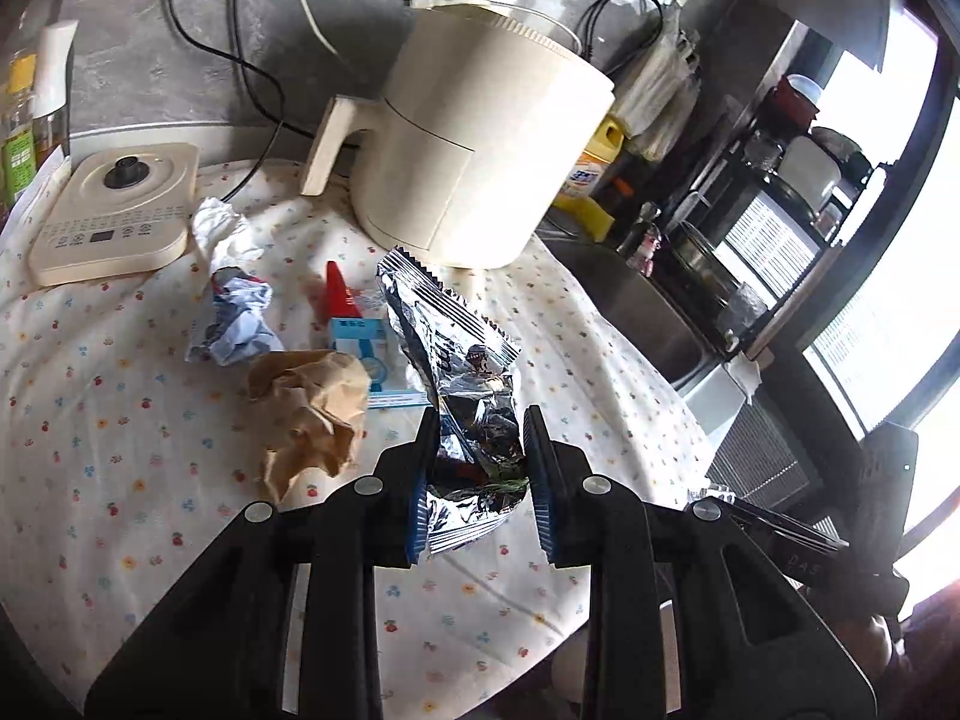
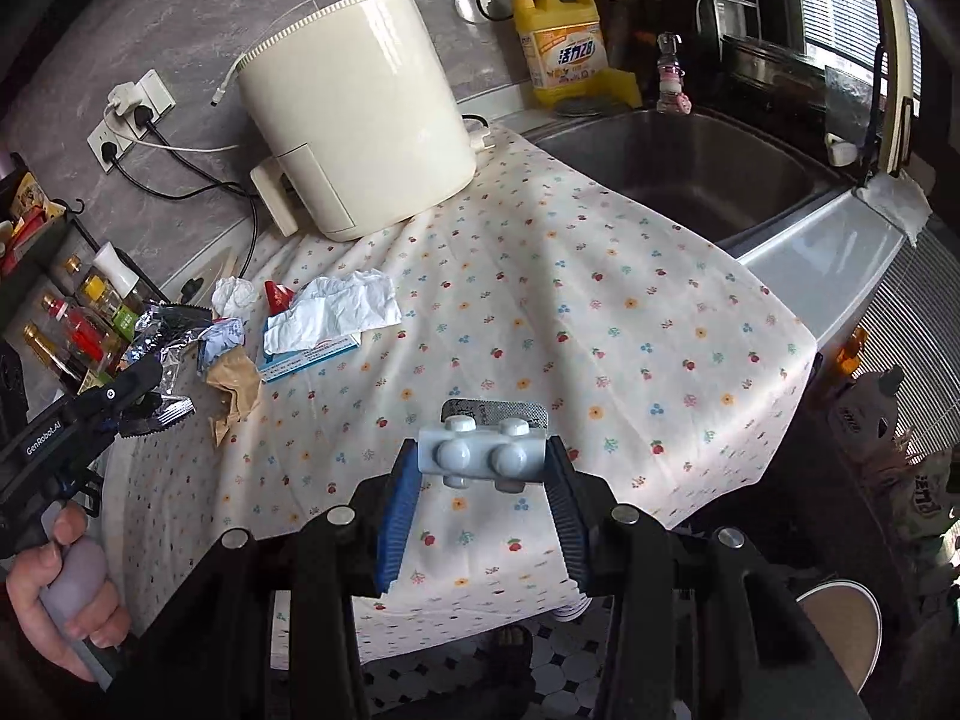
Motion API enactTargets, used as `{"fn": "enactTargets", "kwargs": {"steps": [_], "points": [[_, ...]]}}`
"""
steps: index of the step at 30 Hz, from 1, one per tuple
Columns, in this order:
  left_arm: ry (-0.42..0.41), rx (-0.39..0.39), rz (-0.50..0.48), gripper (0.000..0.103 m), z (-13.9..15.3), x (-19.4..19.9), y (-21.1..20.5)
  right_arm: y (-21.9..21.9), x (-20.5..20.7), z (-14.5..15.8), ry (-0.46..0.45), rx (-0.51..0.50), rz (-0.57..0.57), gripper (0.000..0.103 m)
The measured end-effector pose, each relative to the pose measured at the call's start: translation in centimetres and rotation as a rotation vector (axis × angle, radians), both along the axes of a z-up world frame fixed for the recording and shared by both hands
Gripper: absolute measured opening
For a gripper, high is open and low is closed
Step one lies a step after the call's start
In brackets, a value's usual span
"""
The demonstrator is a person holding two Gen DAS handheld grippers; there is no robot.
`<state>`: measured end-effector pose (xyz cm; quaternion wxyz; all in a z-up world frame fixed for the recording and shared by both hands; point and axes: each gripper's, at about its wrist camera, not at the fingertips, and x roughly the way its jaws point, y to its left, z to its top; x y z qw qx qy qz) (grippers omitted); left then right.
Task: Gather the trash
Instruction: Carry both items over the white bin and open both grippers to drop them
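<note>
Both claws are loaded, the left gripper clamping the foil wrapper and the right gripper pinching the blister pack, while the remaining crumpled papers lie far-left, nearer the left hand.

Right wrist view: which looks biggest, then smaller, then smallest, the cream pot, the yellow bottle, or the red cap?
1. cream pot
2. yellow bottle
3. red cap
The bottle stands farther back, so it may look smaller than it is.

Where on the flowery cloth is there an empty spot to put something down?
The tablecloth is bare between the air fryer, the sink and the cloth's near edge. It is crowded by the bottles: crumpled tissue, blue paper ball, brown paper wad and a flat blue box lie bunched together.
</note>
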<state>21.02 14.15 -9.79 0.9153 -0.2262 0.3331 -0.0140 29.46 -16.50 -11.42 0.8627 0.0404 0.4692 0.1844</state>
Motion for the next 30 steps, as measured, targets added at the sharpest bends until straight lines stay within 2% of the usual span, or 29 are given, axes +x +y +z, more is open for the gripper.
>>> {"fn": "enactTargets", "kwargs": {"steps": [7, 15, 24, 25, 26, 27, 30], "points": [[0.006, -0.012, -0.161, 0.028, 0.1, 1.9, -8.1, -8.0, -1.7, -0.1, 0.001, -0.016, -0.136, 0.041], [0.052, 0.0, -0.365, 0.028, -1.3, 3.5, -18.2, -17.7, -4.9, -1.1, 0.024, -0.032, -0.315, 0.042], [0.122, -0.007, -0.53, 0.028, -4.1, 4.0, -27.8, -27.2, -9.1, -2.3, 0.059, -0.057, -0.487, 0.043], [0.13, -0.007, -0.548, 0.028, -4.5, 3.9, -28.9, -28.0, -9.5, -2.4, 0.067, -0.065, -0.502, 0.046], [0.137, -0.007, -0.566, 0.028, -4.8, 3.8, -29.8, -28.9, -10.0, -2.5, 0.069, -0.074, -0.522, 0.058], [0.144, -0.009, -0.582, 0.028, -5.2, 3.7, -30.9, -29.7, -10.5, -2.6, 0.064, -0.082, -0.54, 0.066], [0.166, -0.02, -0.631, 0.028, -6.3, 3.2, -33.9, -32.0, -11.9, -2.9, 0.075, -0.09, -0.573, 0.068]]}}
